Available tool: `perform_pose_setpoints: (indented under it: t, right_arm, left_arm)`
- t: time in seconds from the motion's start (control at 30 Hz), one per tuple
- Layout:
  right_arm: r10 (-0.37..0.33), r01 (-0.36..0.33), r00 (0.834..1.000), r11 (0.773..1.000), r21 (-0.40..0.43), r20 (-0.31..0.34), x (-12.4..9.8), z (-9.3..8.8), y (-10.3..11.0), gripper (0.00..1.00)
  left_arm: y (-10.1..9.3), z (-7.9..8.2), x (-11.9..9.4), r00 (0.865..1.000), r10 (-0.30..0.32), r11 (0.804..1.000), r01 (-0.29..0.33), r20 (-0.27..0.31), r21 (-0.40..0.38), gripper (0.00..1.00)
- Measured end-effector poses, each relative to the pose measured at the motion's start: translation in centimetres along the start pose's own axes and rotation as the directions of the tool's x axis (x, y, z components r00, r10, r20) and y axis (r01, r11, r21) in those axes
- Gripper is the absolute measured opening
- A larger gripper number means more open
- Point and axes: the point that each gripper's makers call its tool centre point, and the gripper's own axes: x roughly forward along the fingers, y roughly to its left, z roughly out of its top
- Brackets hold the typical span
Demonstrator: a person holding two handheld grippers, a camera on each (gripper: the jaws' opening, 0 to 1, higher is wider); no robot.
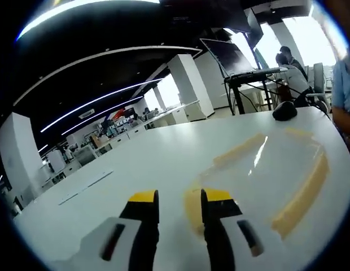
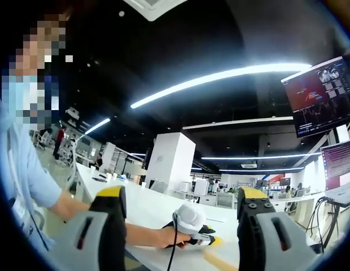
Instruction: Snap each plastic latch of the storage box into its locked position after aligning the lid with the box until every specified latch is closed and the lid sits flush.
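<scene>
Left gripper (image 1: 179, 206): held low over the white table (image 1: 135, 158), yellow-tipped jaws drawn narrow with a thin gap between them, nothing gripped; the right tip sits over a yellow latch (image 1: 193, 210) at the near edge of the storage box lid (image 1: 259, 169). Lid: clear plastic, lying flat on the table, with a second yellow latch (image 1: 302, 197) along its right side and a third (image 1: 240, 149) along its far side. Black computer mouse (image 1: 284, 110): on the table beyond the lid. Right gripper (image 2: 180, 206): raised and pointing across the room, jaws spread wide, empty. Between those jaws, the person's hand (image 2: 169, 237), forearm stretched level from a light-blue sleeve (image 2: 28, 175), grasps the other gripper low at the table. Wall monitor (image 2: 319, 93): upper right.
</scene>
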Motion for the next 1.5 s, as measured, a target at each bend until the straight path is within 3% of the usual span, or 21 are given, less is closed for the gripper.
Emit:
perform_pose_setpoints:
  t: [0.83, 1.27, 1.37, 1.5]
  right_arm:
    - [-0.009, 0.009, 1.000, 1.000, 0.001, 0.000, -0.2, 0.1, -0.2, 0.81]
    - [-0.050, 0.049, 0.999, 0.999, 0.020, 0.015, -0.7, 0.3, -1.5, 0.82]
    - [-0.056, 0.056, 0.998, 0.998, 0.019, 0.017, -0.8, 0.4, -1.7, 0.82]
    - [-0.067, 0.066, 0.997, 0.997, 0.025, 0.023, -1.3, 0.6, -2.1, 0.82]
  left_arm:
    - [-3.4, 0.4, -1.6, 0.991, -0.134, 0.990, 0.135, 0.025, -0.032, 0.28]
    - [-6.0, 1.2, -2.3, 0.974, -0.222, 0.974, 0.223, 0.044, -0.032, 0.28]
    - [-6.6, 1.4, -2.4, 0.967, -0.253, 0.967, 0.254, 0.018, -0.024, 0.30]
    - [-7.9, 1.5, -2.5, 0.956, -0.293, 0.955, 0.294, 0.025, -0.036, 0.29]
